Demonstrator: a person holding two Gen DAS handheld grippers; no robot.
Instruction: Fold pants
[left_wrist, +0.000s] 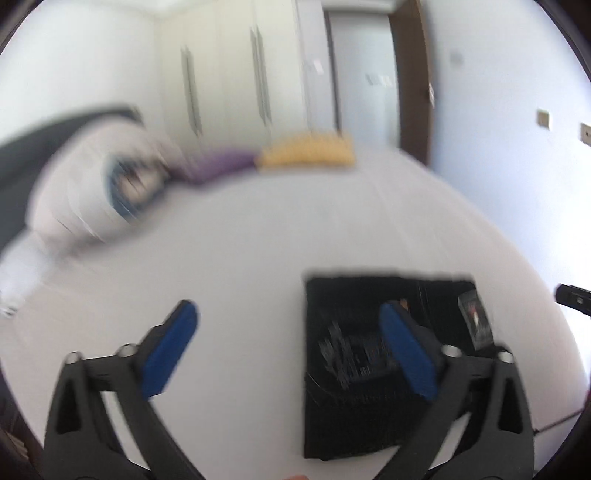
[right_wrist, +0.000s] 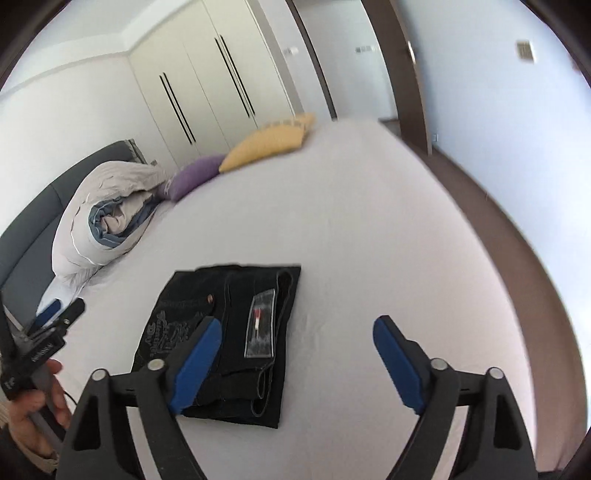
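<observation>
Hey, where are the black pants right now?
The folded black pants lie flat on the white bed, left of centre in the right wrist view, in front of the rolled duvet.

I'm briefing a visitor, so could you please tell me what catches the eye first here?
The folded black denim pants lie as a dark block on the white bed sheet, a clear plastic tag on top. Beyond, a yellow pillow and purple pillow sit beside a rolled white duvet.
</observation>
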